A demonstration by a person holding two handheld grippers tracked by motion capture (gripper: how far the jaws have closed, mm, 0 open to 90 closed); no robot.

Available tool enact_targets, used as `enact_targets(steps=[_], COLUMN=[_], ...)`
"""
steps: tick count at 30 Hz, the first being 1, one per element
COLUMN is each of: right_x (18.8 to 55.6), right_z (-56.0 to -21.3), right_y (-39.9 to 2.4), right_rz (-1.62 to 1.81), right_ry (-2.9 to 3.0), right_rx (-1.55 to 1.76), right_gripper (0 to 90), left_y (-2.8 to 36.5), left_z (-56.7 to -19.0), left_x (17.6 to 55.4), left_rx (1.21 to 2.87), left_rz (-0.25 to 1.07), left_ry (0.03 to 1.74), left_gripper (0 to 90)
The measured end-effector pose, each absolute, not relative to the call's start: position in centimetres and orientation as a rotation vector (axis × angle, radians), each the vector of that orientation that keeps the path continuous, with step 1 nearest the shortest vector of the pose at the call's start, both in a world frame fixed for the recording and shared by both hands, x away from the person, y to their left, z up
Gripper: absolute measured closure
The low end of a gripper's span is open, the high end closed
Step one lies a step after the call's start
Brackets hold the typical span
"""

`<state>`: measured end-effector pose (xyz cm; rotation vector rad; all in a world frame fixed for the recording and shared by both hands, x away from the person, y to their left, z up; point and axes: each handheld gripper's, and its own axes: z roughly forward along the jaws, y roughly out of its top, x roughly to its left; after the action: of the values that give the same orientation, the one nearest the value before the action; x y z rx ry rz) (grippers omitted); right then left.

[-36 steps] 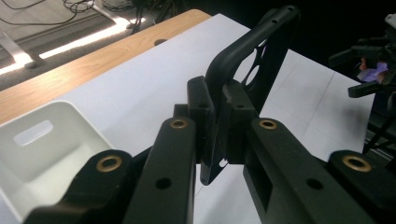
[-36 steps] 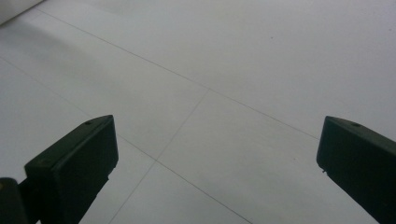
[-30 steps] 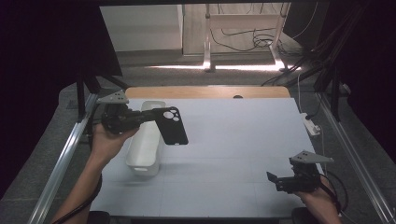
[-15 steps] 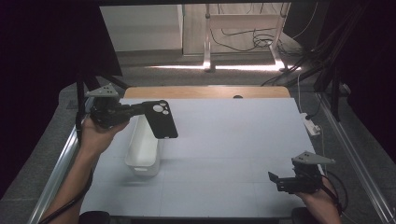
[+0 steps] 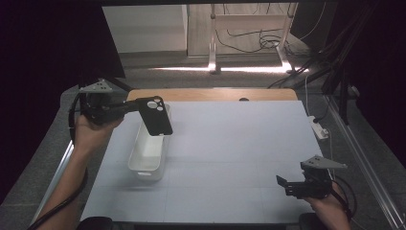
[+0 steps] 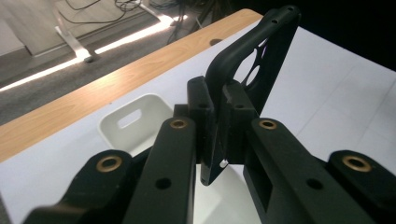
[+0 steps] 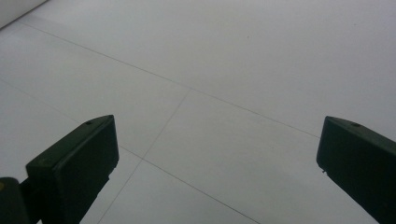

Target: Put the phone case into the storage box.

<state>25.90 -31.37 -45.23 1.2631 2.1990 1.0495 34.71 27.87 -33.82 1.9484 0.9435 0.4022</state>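
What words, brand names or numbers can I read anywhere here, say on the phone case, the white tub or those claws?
None: no readable text in any view.
Black phone case, pinched in the left claw: plain, just camera cut-outs.
White bin: no label that I can see.
Right claw, open over the table: no markings that I can make out.
Power strip beside the table: too small to read.

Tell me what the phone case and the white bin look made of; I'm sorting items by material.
The phone case looks like matte black plastic or rubber: dull, thin-walled, with moulded camera cutouts. The white bin looks like smooth moulded plastic, with rounded corners and a cut-out handle slot at its end; the exact plastic can't be told.
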Motion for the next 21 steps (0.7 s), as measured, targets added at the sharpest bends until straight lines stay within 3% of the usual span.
enact_targets(steps=[21], right_x=[26.0], right_z=[-45.3], right_y=[-31.4], right_rz=[1.054], right_ry=[2.222], right_rx=[1.267], right_gripper=[0.0], left_y=[29.5], left_z=[-35.5], left_x=[38.0], left_rx=[1.955], left_rz=[0.465], left_ry=[1.003], left_gripper=[83.9])
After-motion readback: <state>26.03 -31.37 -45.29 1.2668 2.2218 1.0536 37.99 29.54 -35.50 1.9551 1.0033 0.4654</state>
